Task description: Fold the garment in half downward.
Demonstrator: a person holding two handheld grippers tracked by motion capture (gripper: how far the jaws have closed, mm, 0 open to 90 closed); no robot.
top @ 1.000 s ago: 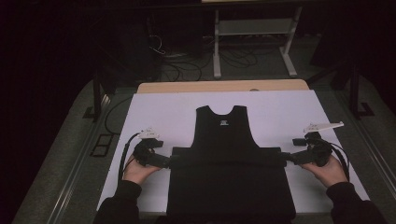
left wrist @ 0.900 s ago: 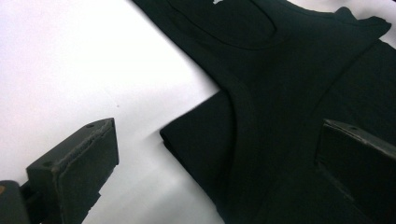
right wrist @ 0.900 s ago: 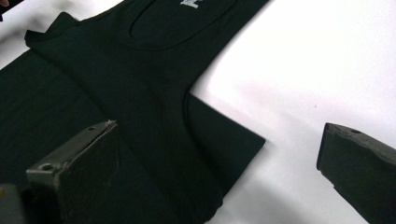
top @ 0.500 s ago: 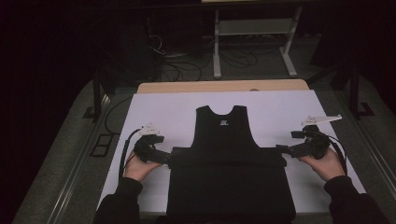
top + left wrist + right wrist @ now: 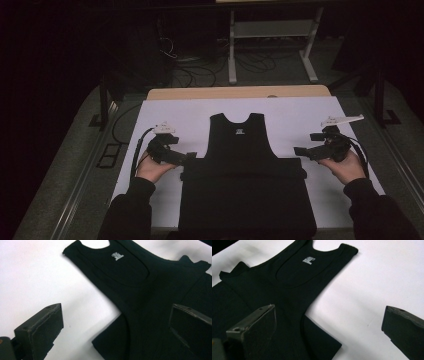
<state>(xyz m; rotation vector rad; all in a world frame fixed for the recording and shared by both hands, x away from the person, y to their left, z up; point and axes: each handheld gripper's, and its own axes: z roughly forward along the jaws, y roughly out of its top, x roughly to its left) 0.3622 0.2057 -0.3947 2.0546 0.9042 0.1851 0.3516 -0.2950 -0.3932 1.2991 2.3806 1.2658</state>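
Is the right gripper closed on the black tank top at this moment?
No, in the right gripper view the right gripper has its jaws wide apart, with the black tank top lying flat on the white table between them.

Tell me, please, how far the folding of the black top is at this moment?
Done: the top lies flat on the white sheet, and its lower part looks folded up into a thicker band under the armholes. In hand: nothing; the left gripper is open at the band's left corner, and the right gripper is open, close to the right corner. Left, probably: folding the sides in and the final fold.
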